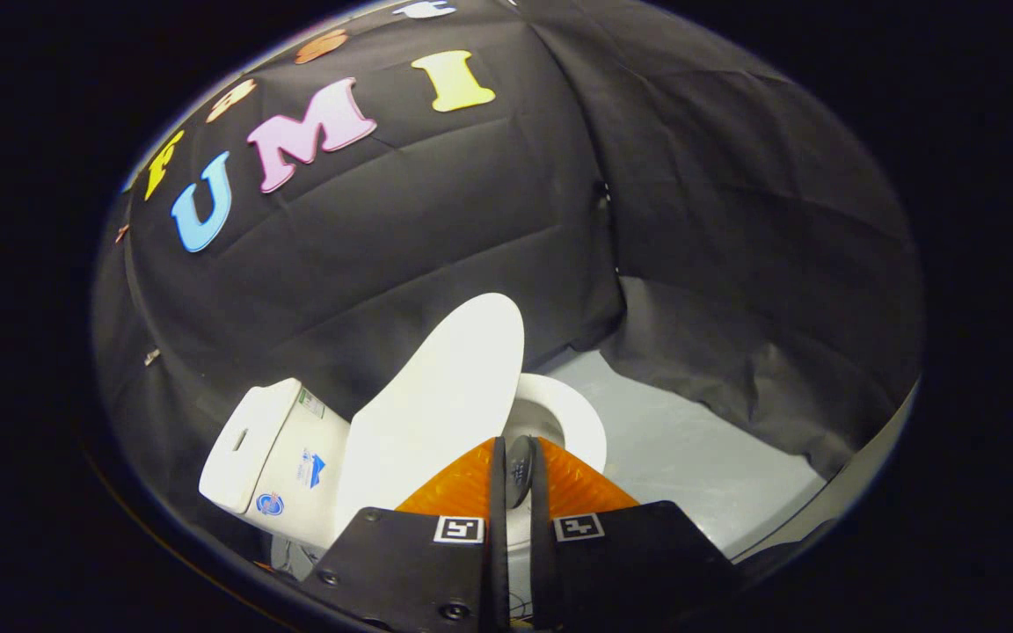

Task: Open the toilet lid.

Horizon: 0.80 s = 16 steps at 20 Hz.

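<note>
We see the lid at the frame's centre raised but tilted, short of the tank, our tongs nearly closed, holding nothing.

Toilet bowl partly behind lid

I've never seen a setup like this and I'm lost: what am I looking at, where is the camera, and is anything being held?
The camera rides on a hand-held gripper and looks forward along its two jaws, which stand nearly closed, a narrow gap between them. Whether they pinch anything cannot be told. Just beyond them is a white toilet: its lid is raised and leans back toward the tank, leaving the seat ring and bowl uncovered. The toilet stands on a pale grey floor, and black cloth walls hang around this small booth.
</note>
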Available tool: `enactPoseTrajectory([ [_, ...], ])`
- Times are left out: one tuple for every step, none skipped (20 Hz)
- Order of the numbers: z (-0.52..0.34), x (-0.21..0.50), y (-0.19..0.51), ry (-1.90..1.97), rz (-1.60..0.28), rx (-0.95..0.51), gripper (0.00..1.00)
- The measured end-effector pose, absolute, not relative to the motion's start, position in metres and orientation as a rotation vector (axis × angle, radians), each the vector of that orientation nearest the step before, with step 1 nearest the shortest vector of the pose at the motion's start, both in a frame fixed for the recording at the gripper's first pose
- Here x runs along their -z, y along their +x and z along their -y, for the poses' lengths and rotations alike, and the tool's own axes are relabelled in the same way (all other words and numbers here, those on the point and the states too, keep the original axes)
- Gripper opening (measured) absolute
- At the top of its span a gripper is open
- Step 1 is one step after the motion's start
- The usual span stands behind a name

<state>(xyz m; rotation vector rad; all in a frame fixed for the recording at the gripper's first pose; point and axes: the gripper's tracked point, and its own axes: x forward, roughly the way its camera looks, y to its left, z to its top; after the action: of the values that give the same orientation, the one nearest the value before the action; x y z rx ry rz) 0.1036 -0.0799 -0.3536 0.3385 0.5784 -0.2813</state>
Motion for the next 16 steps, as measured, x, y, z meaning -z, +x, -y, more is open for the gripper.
enactPoseTrajectory([
  [0.07, 0.341, 0.104, 0.319, -0.559, 0.272, 0.15],
  [0.06, 0.329, 0.107, 0.301, -0.539, 0.263, 0.15],
  [0.049, 0.318, 0.11, 0.284, -0.519, 0.251, 0.15],
  [0.039, 0.309, 0.111, 0.265, -0.502, 0.238, 0.15],
  [0.029, 0.3, 0.112, 0.246, -0.489, 0.228, 0.15],
  [0.02, 0.292, 0.115, 0.227, -0.477, 0.218, 0.15],
  [0.011, 0.285, 0.118, 0.209, -0.464, 0.206, 0.15],
  [0.001, 0.277, 0.119, 0.187, -0.452, 0.194, 0.15],
  [-0.007, 0.271, 0.12, 0.159, -0.443, 0.184, 0.15],
  [-0.015, 0.266, 0.122, 0.131, -0.436, 0.176, 0.15],
  [-0.023, 0.261, 0.123, 0.109, -0.429, 0.167, 0.15],
  [-0.031, 0.255, 0.124, 0.097, -0.419, 0.156, 0.15],
  [-0.039, 0.248, 0.125, 0.095, -0.409, 0.143, 0.15],
  [-0.047, 0.243, 0.127, 0.095, -0.399, 0.131, 0.15],
  [-0.056, 0.239, 0.128, 0.094, -0.39, 0.118, 0.15],
  [-0.065, 0.236, 0.13, 0.089, -0.382, 0.106, 0.15],
])
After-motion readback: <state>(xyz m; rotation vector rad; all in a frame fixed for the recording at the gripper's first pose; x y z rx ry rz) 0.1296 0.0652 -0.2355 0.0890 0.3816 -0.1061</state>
